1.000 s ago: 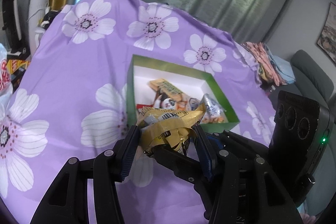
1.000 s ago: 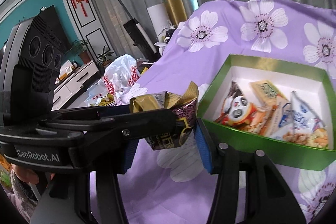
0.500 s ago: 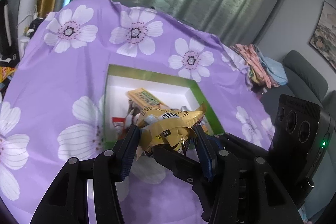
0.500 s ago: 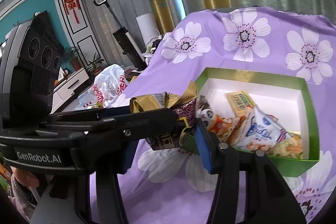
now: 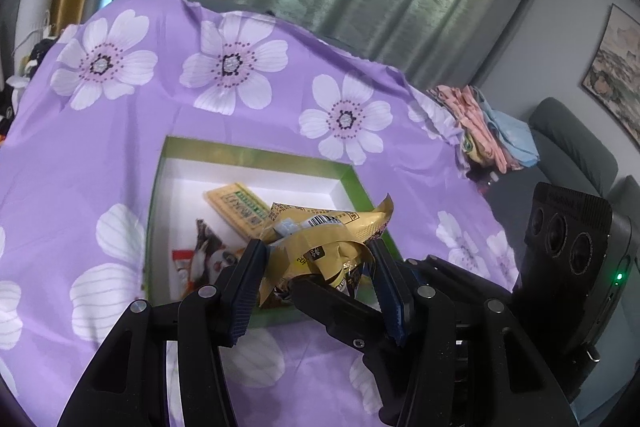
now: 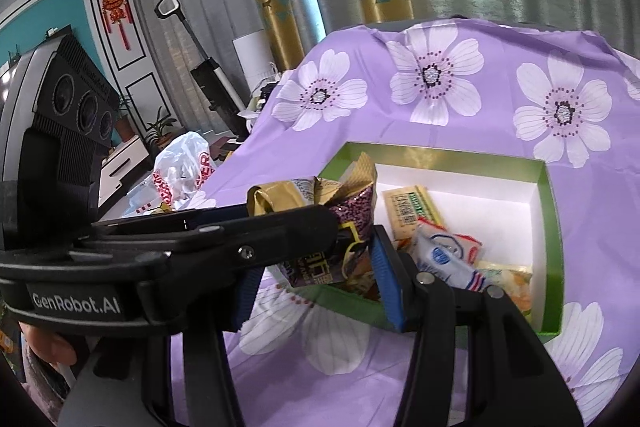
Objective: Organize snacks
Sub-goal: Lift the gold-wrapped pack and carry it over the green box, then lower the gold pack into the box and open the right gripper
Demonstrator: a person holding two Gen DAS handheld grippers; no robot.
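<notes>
Both grippers, left gripper [image 5: 316, 263] and right gripper [image 6: 316, 259], have carried the gold snack bundle [image 5: 320, 243], clamped between them, over the near rim of the green box [image 5: 248, 155], apparently directly beneath.

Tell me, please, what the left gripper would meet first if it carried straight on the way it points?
Probably the snacks in the green box. The left gripper, shut on a gold packet, aims down into it; the panda packet and beige bar lie just ahead, though depth is unclear.
</notes>
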